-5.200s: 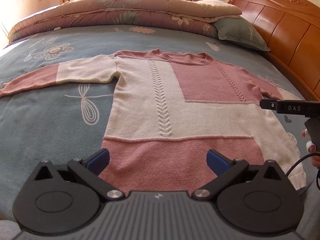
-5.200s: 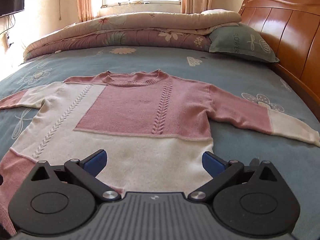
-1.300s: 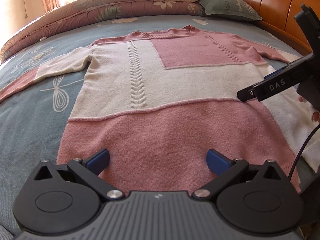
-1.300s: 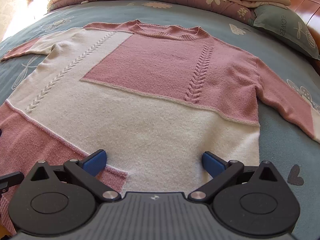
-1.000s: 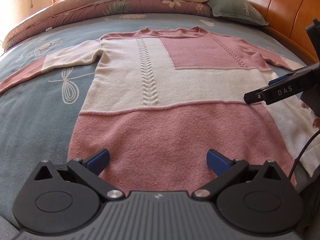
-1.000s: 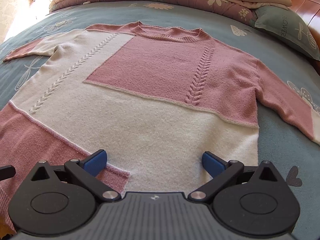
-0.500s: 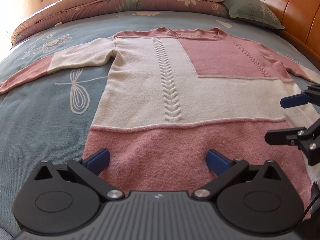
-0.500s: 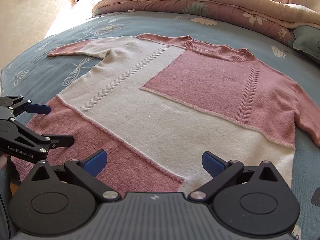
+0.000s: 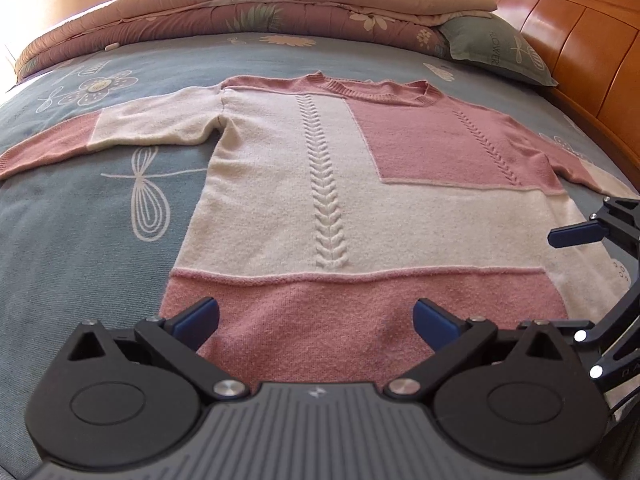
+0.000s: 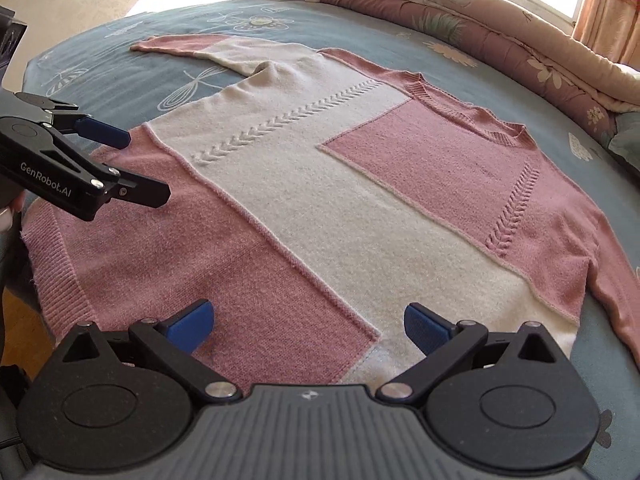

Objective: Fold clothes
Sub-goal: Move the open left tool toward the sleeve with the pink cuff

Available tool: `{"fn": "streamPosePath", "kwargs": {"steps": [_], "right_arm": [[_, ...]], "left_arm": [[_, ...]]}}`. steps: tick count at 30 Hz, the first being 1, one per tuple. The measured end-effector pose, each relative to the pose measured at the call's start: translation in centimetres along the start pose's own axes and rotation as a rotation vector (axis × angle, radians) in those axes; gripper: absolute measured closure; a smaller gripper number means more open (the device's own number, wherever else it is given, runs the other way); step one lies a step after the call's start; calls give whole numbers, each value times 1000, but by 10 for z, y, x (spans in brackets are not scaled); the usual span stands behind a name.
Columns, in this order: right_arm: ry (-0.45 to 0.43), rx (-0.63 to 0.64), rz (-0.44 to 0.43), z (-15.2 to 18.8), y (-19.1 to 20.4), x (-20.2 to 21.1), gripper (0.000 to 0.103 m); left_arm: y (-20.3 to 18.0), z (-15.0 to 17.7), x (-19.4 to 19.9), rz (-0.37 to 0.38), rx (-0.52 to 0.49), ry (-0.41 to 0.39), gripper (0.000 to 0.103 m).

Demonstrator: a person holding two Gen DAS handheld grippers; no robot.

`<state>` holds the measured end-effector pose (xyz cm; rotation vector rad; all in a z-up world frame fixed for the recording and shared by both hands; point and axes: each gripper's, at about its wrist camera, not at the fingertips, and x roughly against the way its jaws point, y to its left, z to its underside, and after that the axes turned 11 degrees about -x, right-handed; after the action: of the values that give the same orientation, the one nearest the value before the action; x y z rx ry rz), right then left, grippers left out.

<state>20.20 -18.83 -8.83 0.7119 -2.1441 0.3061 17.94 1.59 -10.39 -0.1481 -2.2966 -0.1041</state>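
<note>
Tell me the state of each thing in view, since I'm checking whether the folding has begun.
sweater: flat on the bed, front up, both sleeves spread out, unfolded.
left gripper: open, fingers wide over the pink hem, holding nothing.
right gripper: open, over the lower side edge, holding nothing.
quilt: folded along the far side.
pillow: lying by the headboard.

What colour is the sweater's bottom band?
Pink, below a cream panel on the sweater; clearest in the left wrist view.

The sweater is viewed low from its hem by the left wrist camera, facing the headboard side. It is seen close by the right wrist camera from the hem's right corner, angled leftward; the sweater's body is shared.
</note>
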Motion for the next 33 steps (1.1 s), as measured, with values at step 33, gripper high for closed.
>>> {"fn": "streamPosePath", "kwargs": {"steps": [33], "right_arm": [[95,-172,28,-18,-18,-31,0]], "left_arm": [[15,-60,-70,45,-58,-9,1]]}}
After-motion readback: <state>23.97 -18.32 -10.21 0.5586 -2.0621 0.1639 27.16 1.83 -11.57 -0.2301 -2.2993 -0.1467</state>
